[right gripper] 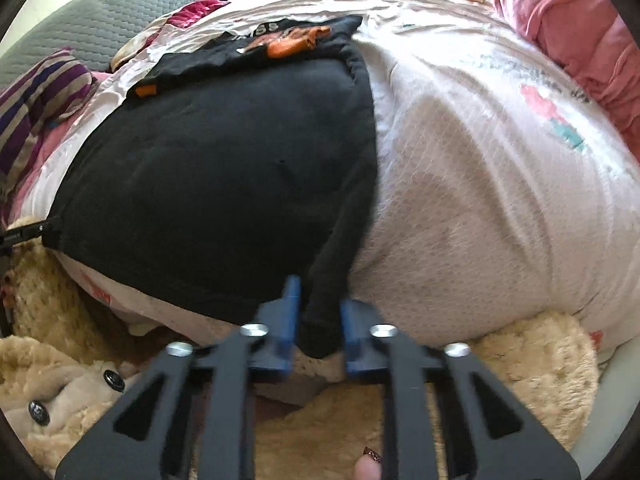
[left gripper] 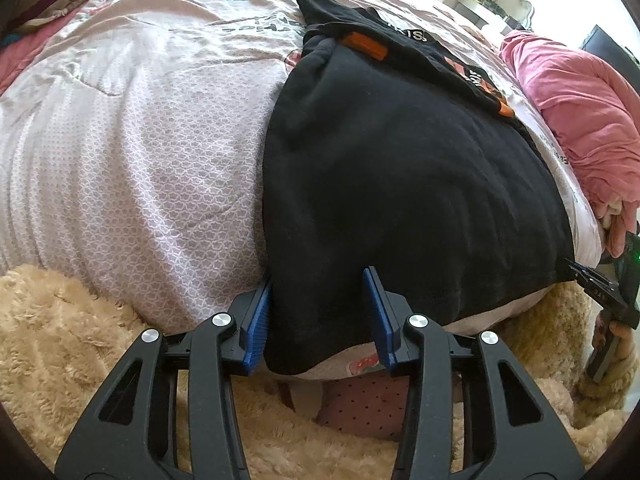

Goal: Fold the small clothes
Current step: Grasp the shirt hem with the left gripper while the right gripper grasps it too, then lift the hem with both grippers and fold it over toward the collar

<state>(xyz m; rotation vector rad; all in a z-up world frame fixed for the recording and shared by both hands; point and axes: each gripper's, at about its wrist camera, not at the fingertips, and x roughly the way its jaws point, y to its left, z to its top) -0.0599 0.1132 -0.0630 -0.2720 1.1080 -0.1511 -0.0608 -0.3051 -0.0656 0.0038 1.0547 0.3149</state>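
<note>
Both grippers clamp the black garment's near corners

Black garment spread flat on bed, near edge overhanging.

Each hand-held gripper is matte black plastic: two arms with triangular cut-outs, four round silver screw heads at the pivots, and ribbed blue pads on the fingertips. This holds for the left hand-held gripper and the right hand-held gripper. A fingertip beneath the right one wears dark glittery nail polish.
</note>
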